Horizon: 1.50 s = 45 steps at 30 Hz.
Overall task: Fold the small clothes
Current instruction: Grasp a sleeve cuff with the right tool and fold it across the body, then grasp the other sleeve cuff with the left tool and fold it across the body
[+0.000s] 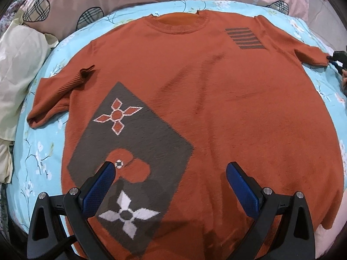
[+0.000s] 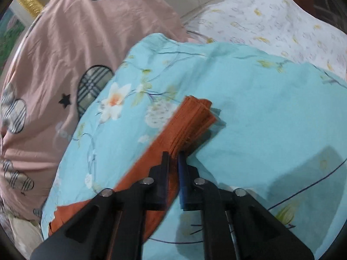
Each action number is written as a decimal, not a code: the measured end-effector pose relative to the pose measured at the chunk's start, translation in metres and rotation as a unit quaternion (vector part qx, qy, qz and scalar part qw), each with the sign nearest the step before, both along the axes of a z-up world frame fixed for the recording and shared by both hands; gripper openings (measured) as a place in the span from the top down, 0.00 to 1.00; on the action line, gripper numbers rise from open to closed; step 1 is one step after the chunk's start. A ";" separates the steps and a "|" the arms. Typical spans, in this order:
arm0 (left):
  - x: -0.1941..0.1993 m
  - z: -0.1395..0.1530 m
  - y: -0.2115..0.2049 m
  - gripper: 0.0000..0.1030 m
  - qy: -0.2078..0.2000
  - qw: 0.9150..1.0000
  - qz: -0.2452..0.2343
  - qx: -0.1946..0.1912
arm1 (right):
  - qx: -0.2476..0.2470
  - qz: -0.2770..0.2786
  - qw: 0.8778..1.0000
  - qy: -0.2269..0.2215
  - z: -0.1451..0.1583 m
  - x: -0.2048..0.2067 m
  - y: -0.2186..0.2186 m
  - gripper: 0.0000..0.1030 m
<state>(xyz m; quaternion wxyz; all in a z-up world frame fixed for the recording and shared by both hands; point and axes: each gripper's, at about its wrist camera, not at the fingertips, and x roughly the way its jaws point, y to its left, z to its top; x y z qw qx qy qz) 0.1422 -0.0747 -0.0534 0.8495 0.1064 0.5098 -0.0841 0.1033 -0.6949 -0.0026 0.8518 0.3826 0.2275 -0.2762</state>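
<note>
The right tool (image 2: pixel 173 158) is clamped on the orange sweater's (image 1: pixel 216 108) sleeve cuff (image 2: pixel 193 125), the left tool (image 1: pixel 171 173) gapes wide above the flat-spread body.

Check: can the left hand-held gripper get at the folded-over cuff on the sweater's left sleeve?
Probably yes. The left hand-held gripper is open above the sweater, and the cuff lies exposed on top with nothing covering it. The right hand-held gripper holds the opposite sleeve.

sweater (image 1: pixel 216 108) hem: cut off below | right claw (image 1: pixel 334 60): cropped at edge
</note>
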 end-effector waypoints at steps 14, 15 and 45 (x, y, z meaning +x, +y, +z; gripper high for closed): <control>-0.017 0.007 0.025 0.01 -0.017 0.999 0.013 -0.030 | -0.043 0.351 0.934 -0.050 0.061 0.108 0.287 0.93; -0.019 0.007 0.029 0.01 -0.019 0.999 0.017 -0.032 | -0.033 0.374 0.926 -0.048 0.056 0.122 0.312 0.93; 0.137 -0.013 0.084 0.01 0.004 0.979 0.053 -0.195 | 0.064 0.462 0.884 -0.023 -0.010 0.147 0.455 0.58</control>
